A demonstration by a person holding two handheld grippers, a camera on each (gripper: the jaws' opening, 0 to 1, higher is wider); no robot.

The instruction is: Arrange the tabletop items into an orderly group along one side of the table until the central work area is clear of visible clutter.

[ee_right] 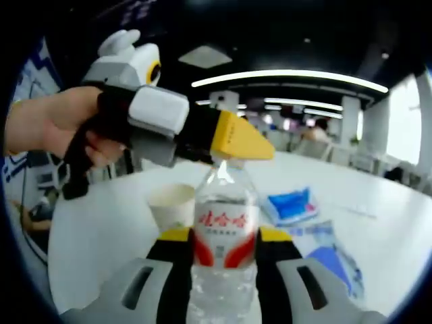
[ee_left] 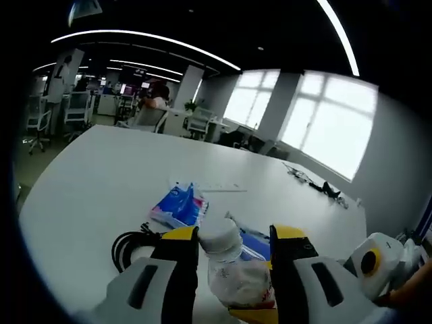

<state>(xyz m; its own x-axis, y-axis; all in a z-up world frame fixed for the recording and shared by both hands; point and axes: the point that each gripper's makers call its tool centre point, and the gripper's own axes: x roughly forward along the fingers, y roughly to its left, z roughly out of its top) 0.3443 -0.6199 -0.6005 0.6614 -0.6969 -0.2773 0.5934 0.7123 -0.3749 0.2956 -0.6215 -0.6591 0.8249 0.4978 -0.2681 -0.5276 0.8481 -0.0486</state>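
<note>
In the right gripper view, the right gripper [ee_right: 218, 253] clasped the body of a clear plastic water bottle [ee_right: 221, 233] with a red-and-white label, holding it upright above the white bench [ee_right: 101, 223]. The left gripper [ee_right: 233, 138], held by a hand [ee_right: 57, 128], had its yellow-tipped jaws closed on the bottle's top. In the left gripper view, the left gripper [ee_left: 233, 246] showed the white cap between its jaws. A white paper cup [ee_right: 169, 202] stood just left of the bottle; its contents could not be told. Blue packets [ee_left: 179, 206] lay farther back, with a coiled black cable [ee_left: 128, 243] to the left.
</note>
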